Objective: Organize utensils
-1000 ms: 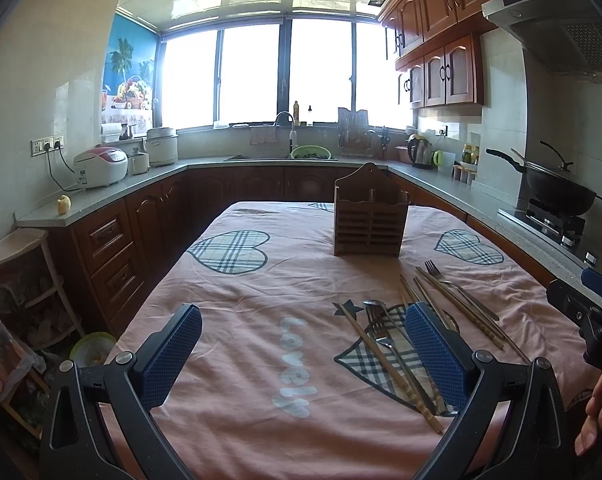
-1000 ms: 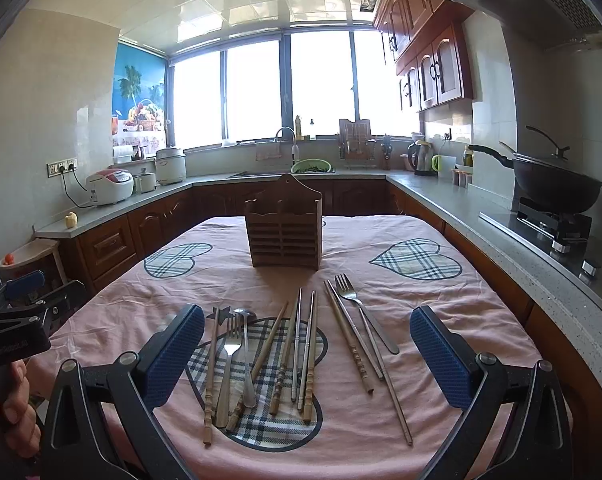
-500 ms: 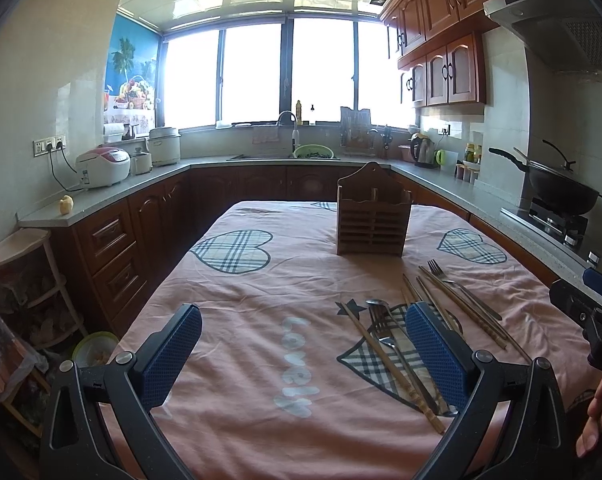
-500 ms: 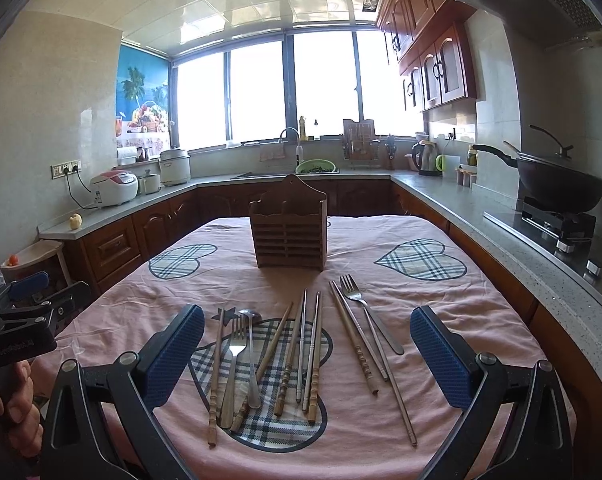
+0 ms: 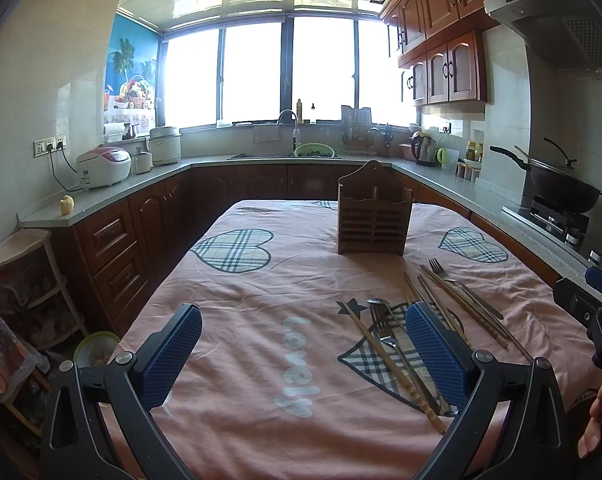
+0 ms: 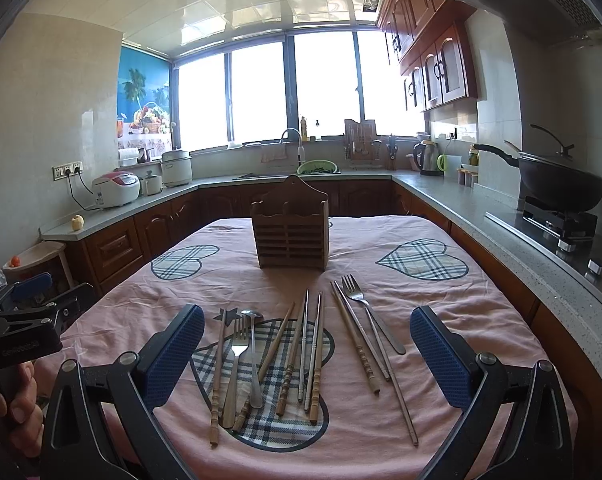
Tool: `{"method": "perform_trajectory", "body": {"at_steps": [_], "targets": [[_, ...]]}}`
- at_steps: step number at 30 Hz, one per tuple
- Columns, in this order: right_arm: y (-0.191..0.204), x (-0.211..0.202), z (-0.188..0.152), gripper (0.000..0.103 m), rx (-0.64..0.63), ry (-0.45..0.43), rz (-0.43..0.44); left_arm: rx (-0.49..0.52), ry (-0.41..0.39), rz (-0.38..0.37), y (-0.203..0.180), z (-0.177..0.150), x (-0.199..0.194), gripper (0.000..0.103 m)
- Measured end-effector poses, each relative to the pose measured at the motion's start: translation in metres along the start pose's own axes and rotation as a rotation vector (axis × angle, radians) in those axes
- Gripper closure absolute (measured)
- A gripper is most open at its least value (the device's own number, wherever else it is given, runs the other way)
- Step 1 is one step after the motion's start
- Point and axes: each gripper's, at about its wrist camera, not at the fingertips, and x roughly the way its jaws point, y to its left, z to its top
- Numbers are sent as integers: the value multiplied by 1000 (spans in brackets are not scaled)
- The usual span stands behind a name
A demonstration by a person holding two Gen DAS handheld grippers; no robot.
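Observation:
A wooden utensil holder (image 6: 289,234) stands upright at the table's middle; it also shows in the left wrist view (image 5: 375,216). Several wooden chopsticks (image 6: 289,364), metal chopsticks (image 6: 304,344), two forks (image 6: 237,350) (image 6: 371,312) and a spoon (image 6: 254,356) lie side by side on the pink tablecloth (image 6: 441,304) in front of it. My right gripper (image 6: 307,354) is open and empty, held above the utensils. My left gripper (image 5: 303,354) is open and empty, to the left of the utensils (image 5: 397,344).
Kitchen counters run around the table. A black wok (image 6: 557,184) sits on the stove at the right. A rice cooker (image 5: 103,166) stands on the left counter. A shelf rack (image 5: 25,280) stands at the left of the table.
Both grippers have drifted slightly back and up; the holder and utensils sit a little lower in the views. Nothing was taken hold of.

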Motion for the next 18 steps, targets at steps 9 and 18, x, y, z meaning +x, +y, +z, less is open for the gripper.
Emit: {"method": "perform_trajectory", "body": {"at_steps": [9, 18], "targets": [[0, -1, 1, 0, 0, 0, 4, 2, 2, 2, -1, 0, 1, 1], [0, 2, 0, 0, 13, 10, 10, -20, 45, -8, 1, 4, 13, 1]]}}
